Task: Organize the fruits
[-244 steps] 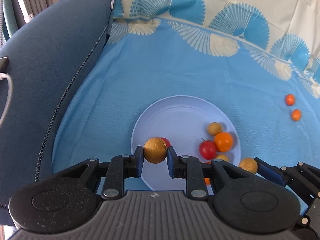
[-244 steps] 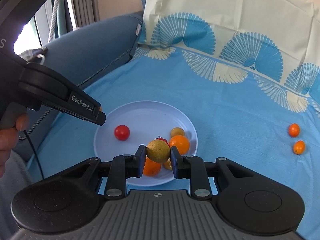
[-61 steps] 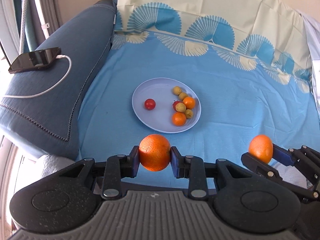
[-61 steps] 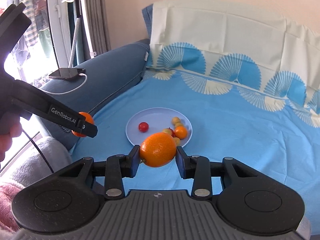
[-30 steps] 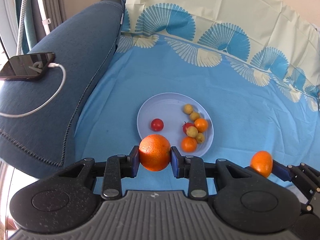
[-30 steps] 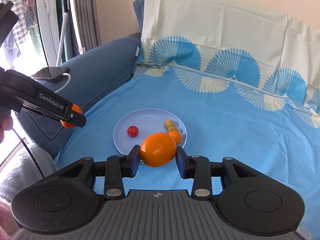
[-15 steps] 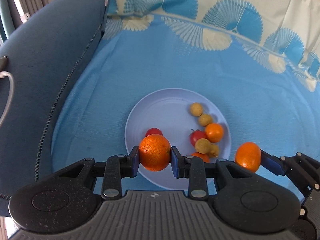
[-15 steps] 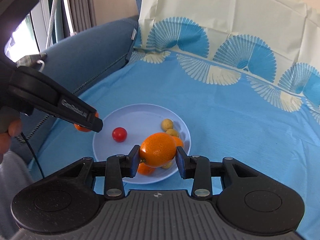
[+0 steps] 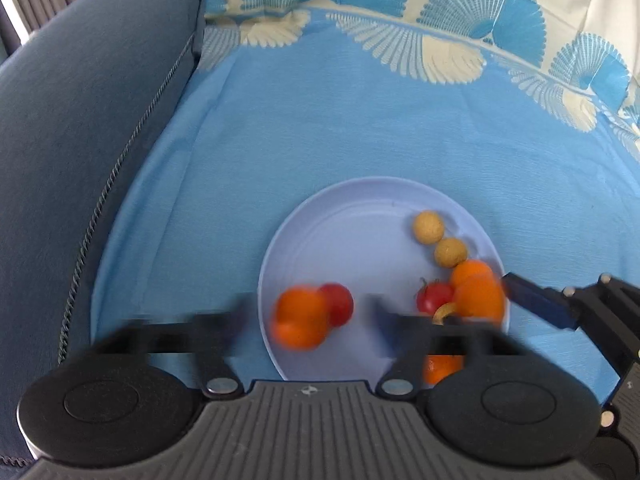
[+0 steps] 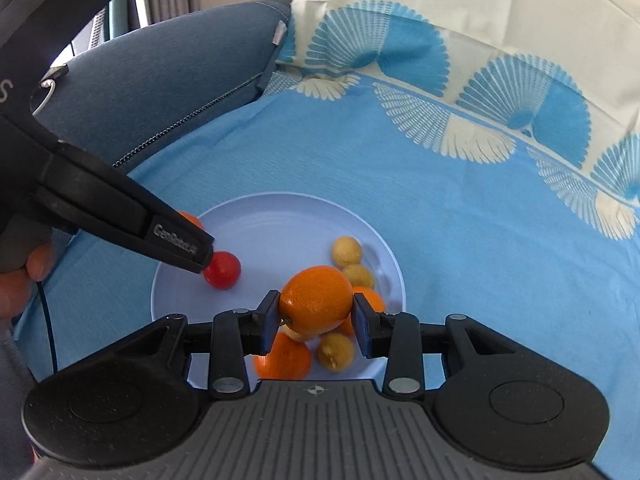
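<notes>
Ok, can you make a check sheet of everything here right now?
Surface: blue cloth, plate on it.
Job's things: loose orange blurred over the plate; held orange; tomatoes, yellow fruits, small oranges on the plate.
Clutter: nothing seen.
Tools: left tool opening wide, loose orange between; right tool opening, pads on held orange.
Cables: dark cable by the hand; white loop on the cushion.
Surroundings: blue cushion, fan-print sheet.

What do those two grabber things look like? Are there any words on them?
Both are black plastic. The right gripper has a ribbed grey base, round caps, silver screws and dark blue pads. The left gripper is a long black beak with "GenRobot.AI" in pale letters, and a thin dark cable hangs beneath it.
</notes>
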Tool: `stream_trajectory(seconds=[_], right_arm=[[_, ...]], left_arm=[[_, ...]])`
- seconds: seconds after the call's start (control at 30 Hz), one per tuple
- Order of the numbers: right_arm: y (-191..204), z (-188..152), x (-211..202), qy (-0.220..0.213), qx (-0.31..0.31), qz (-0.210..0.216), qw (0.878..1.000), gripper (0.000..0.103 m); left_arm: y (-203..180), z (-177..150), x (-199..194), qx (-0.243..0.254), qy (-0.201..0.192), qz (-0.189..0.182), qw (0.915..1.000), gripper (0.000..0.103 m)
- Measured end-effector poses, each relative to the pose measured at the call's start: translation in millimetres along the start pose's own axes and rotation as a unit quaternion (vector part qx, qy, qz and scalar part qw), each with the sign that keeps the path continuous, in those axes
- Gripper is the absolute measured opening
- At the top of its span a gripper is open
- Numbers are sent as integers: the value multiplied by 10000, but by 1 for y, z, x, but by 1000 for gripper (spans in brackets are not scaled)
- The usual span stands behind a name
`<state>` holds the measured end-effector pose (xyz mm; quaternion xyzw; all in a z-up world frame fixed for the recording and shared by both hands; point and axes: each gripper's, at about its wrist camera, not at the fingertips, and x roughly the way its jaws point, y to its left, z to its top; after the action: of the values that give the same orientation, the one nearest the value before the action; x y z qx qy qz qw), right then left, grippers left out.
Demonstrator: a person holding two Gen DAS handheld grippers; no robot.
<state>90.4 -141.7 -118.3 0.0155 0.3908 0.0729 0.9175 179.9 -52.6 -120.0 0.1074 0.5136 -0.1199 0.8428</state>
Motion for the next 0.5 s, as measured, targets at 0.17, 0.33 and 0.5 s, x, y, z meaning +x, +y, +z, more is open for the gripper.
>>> stream_trajectory(seconds=[0.17, 0.33, 0.5], right_arm=[[6, 4, -24, -221, -287, -170, 9992, 89], [8, -11, -69, -110, 163, -174, 9997, 98], [21, -33, -111, -112, 591, -265, 9978, 100]], left_arm=[[5, -5, -38, -13, -361, 74, 9993, 103], [8, -41, -79, -99, -323, 325, 9989, 103], [16, -79, -118, -358, -307, 389, 9981, 103]])
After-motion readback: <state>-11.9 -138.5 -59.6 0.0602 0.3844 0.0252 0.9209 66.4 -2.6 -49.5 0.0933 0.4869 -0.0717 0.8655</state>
